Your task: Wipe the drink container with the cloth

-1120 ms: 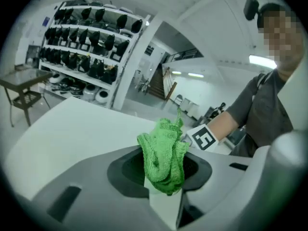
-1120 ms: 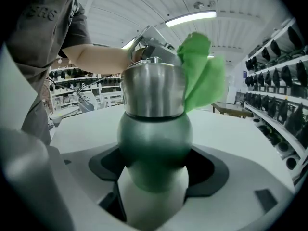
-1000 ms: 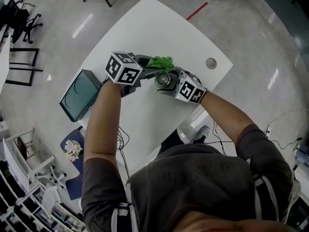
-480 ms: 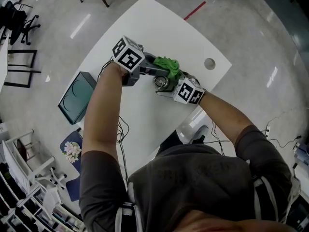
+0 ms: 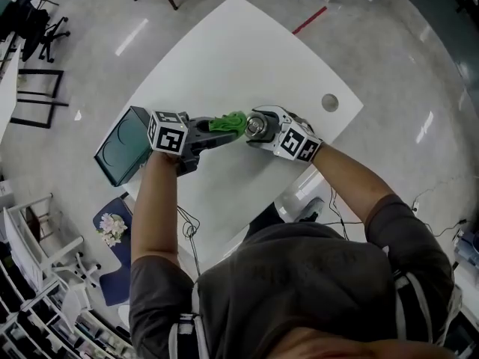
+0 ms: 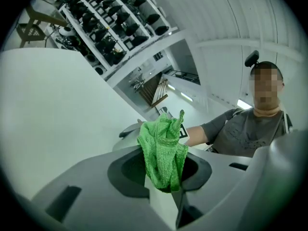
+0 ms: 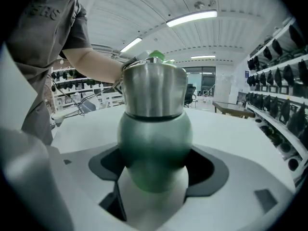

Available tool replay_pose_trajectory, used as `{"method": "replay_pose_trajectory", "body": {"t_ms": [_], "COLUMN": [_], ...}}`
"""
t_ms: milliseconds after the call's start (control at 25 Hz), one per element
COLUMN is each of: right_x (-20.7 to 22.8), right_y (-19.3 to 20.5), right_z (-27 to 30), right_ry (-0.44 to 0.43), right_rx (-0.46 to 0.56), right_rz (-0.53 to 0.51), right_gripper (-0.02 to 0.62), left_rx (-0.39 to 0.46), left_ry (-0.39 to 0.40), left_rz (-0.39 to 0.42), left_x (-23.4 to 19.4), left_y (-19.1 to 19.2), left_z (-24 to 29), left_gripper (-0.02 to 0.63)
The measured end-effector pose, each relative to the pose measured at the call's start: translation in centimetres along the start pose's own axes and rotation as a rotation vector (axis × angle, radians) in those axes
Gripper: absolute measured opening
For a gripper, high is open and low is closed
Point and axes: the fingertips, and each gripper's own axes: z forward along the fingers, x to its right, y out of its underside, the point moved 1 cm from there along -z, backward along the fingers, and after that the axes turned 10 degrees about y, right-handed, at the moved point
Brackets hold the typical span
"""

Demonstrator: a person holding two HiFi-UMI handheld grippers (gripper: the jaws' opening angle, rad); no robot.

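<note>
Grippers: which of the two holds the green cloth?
The left gripper, shut on the green cloth; the right gripper grips the drink container instead.

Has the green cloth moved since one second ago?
Yes. The green cloth went from the far side of the drink container to its left side, toward the dark box.

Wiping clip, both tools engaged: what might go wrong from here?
The cloth is a loose bunch pinched in the left tool; rubbing may pull it free. The right tool grips the container on its smooth, rounded body, so a sideways push from the cloth may twist or slip it.
</note>
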Motion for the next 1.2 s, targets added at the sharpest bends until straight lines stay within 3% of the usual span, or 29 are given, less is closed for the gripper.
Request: {"method": "replay_pose_trajectory", "body": {"t_ms": [320, 440, 520, 600, 680, 760, 800, 1000, 1200], "right_x": [0.2, 0.2, 0.1, 0.0, -0.1, -0.2, -0.2, 0.0, 0.0], "right_y": [-0.2, -0.3, -0.3, -0.3, -0.2, -0.2, -0.2, -0.1, -0.2], "right_z": [0.1, 0.3, 0.1, 0.0, 0.1, 0.2, 0.2, 0.1, 0.3], "right_ry": [0.008, 0.008, 0.012, 0.017, 0.021, 0.023, 0.024, 0.028, 0.024], "right_rx": [-0.008, -0.008, -0.013, -0.015, -0.016, -0.019, -0.019, -0.017, -0.010], "right_rz": [-0.016, -0.026, -0.026, -0.023, -0.012, 0.001, 0.000, -0.004, -0.031], "right_gripper": [0.364, 0.365, 0.365, 0.364, 0.365, 0.365, 0.364, 0.364, 0.364], "left_rx": [0.036, 0.076, 0.067, -0.031, -0.167, -0.297, -0.355, -0.536, -0.596], "left_ry": [-0.050, -0.082, -0.198, -0.402, -0.545, -0.579, -0.572, -0.521, -0.496], "left_rz": [0.017, 0.100, 0.209, 0.409, 0.668, 0.856, 0.901, 0.955, 0.966], "left_x": [2.0, 4.2, 5.0, 4.6, 4.5, 4.6, 4.4, 3.5, 3.9], "left_y": [2.1, 0.2, -2.0, -4.1, -5.5, -5.8, -5.5, -4.3, -2.5], "left_z": [1.5, 0.4, 0.3, 0.9, 1.8, 3.0, 3.5, 5.0, 3.8], "left_gripper": [0.109, 0.109, 0.109, 0.109, 0.109, 0.109, 0.109, 0.107, 0.106]}}
